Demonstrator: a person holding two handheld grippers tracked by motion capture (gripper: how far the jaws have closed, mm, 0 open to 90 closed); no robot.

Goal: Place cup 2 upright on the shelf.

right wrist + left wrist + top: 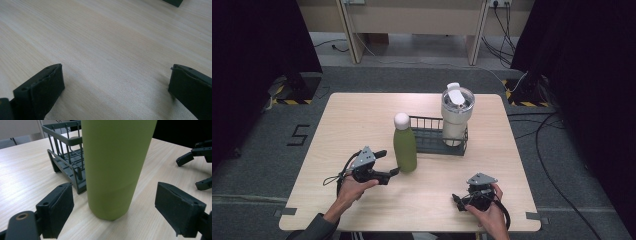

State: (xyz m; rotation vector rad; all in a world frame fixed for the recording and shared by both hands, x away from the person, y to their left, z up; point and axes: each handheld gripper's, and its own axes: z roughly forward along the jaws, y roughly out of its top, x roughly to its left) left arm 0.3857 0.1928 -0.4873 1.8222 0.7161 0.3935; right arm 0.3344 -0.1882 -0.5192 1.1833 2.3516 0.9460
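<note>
The left gripper (388,163) has its released fingers (58,212) around the green bottle (116,167) without touching, so grasping and moving remain, while the right gripper (462,199) waits open on the worktop (362,115).

Taking the rack (432,140) near the middle of the counter (362,115) as the landmark: the tumbler (457,114) stands upright inside the rack at its right end. The bottle (405,144) stands upright on the counter just beside the rack's left end, slightly nearer the person. The left gripper (388,163) sits left of the rack, its jaws either side of the bottle's base without touching. The right gripper (458,201) rests well in front of the rack, toward the counter's near right edge.
</note>
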